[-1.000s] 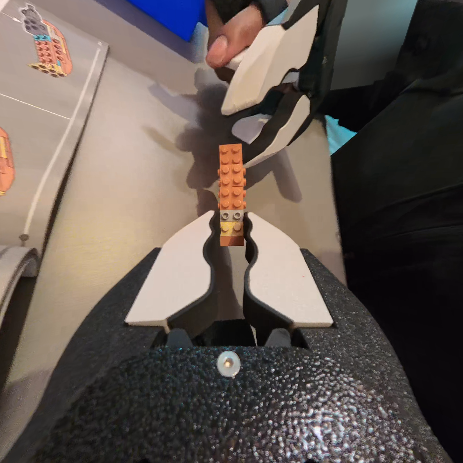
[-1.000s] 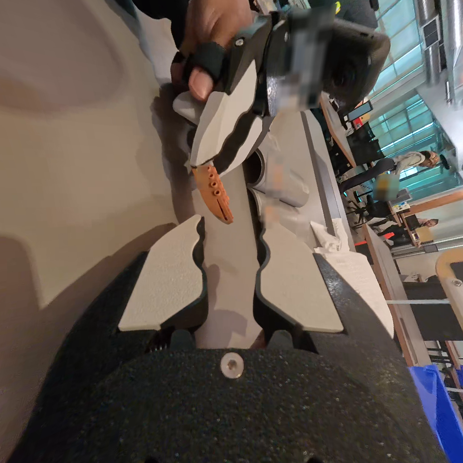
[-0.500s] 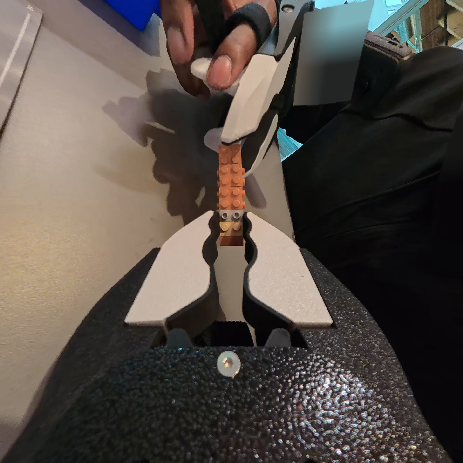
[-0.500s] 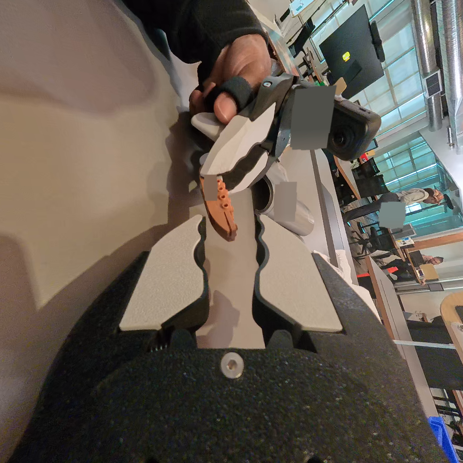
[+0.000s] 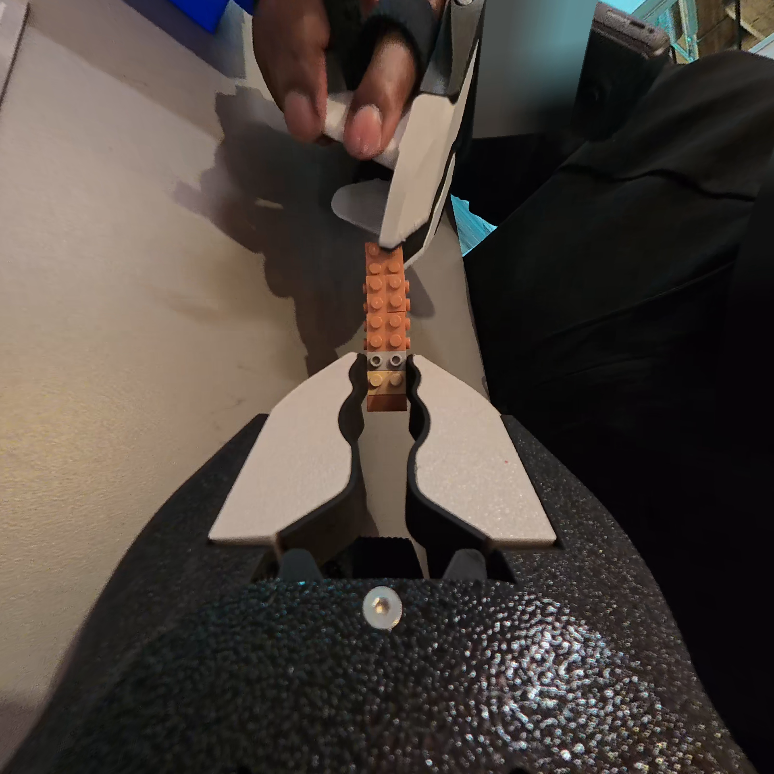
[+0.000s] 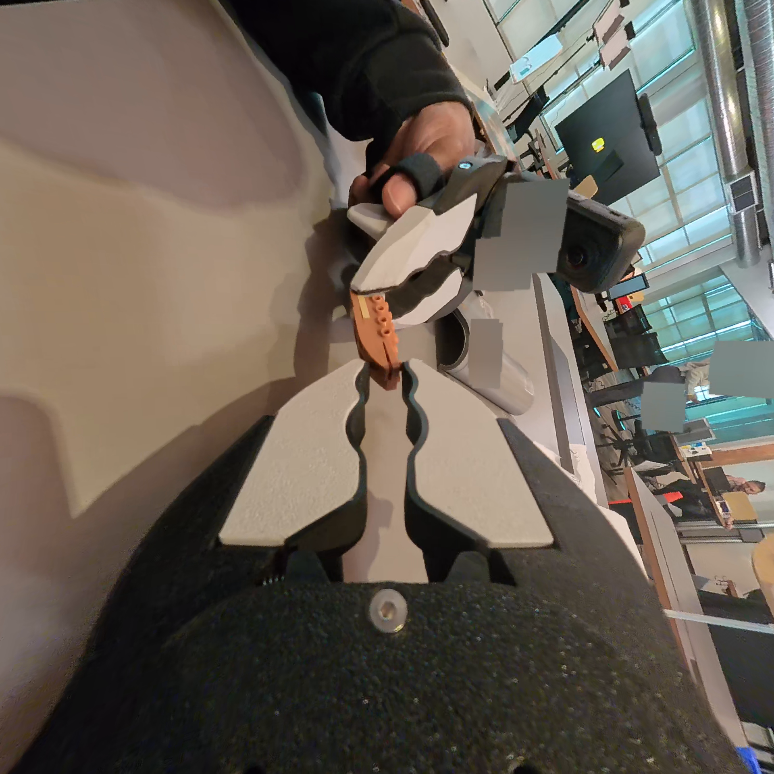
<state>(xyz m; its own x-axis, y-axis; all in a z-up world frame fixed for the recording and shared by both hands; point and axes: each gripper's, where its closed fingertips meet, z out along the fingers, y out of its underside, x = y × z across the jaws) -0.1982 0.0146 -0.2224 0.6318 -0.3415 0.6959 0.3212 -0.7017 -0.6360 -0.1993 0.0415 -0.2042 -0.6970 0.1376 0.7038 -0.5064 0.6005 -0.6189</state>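
Note:
A long orange brick assembly [image 5: 386, 310] with a grey, tan and brown near end is held in the air above the table. My left gripper [image 5: 386, 370] is shut on that grey and tan end, with both pads pressed on its sides. My right gripper [image 6: 383, 372] is shut on the opposite, brown-orange tip of the same assembly [image 6: 375, 335]. In the left wrist view the right gripper [image 5: 398, 247] comes down from above onto the far end, and a hand [image 5: 335, 83] works it. In the right wrist view the left gripper [image 6: 372, 299] holds the far end.
The beige table [image 5: 104, 293] lies below. A blue thing [image 5: 201, 12] sits at the far edge. A grey cup lying on its side [image 6: 481, 368] is behind the grippers. A person's dark clothing [image 5: 628, 293] fills the right. Desks and a dark monitor [image 6: 607, 138] stand far behind. Left and right tips are no more than a few centimetres apart.
My right gripper moved in onto the free end of the orange assembly and its wide-open jaws came together on it. My left gripper kept its hold throughout.

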